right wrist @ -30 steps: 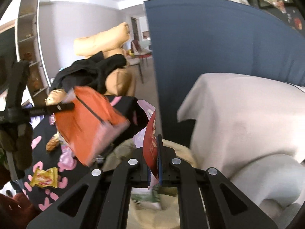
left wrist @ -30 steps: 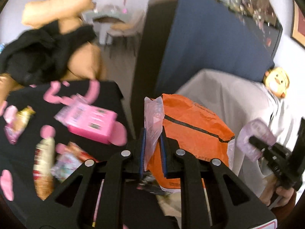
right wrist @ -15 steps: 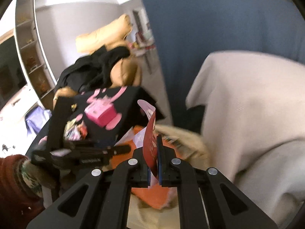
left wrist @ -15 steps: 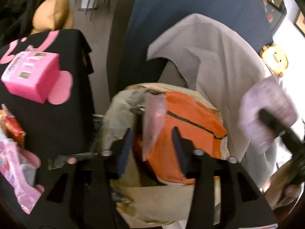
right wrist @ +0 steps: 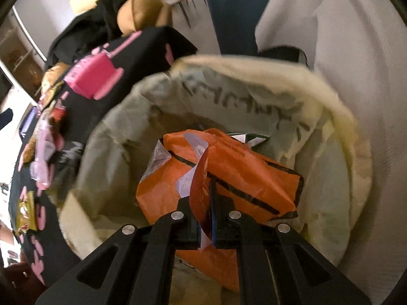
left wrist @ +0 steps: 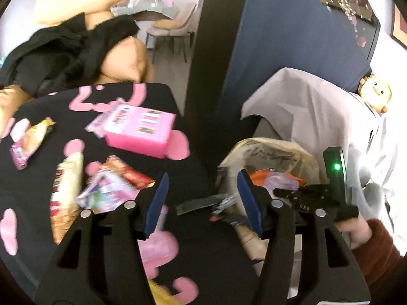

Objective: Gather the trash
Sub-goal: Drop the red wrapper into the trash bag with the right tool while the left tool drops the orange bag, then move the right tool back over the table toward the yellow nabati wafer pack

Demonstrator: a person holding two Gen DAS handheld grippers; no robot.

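My right tool (right wrist: pixel 206 213) is clamped on a red wrapper (right wrist: pixel 201 185) right above the orange bag (right wrist: pixel 241 172) lying in the paper trash bag (right wrist: pixel 330 117). My left tool (left wrist: pixel 202 200) is opening, nothing between its jaws, over the black surface (left wrist: pixel 203 254) edge, with wrappers (left wrist: pixel 106 190) beside the pink box (left wrist: pixel 142 132).

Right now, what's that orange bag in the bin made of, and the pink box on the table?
The orange bag looks like thin, slightly shiny plastic film: it crumples into sharp folds and catches the light. The pink box seems to be printed cardboard with a smooth finish, judging by its flat faces and straight edges, though blur leaves that open. The bin has a crinkly, pale liner, probably paper or thin plastic.
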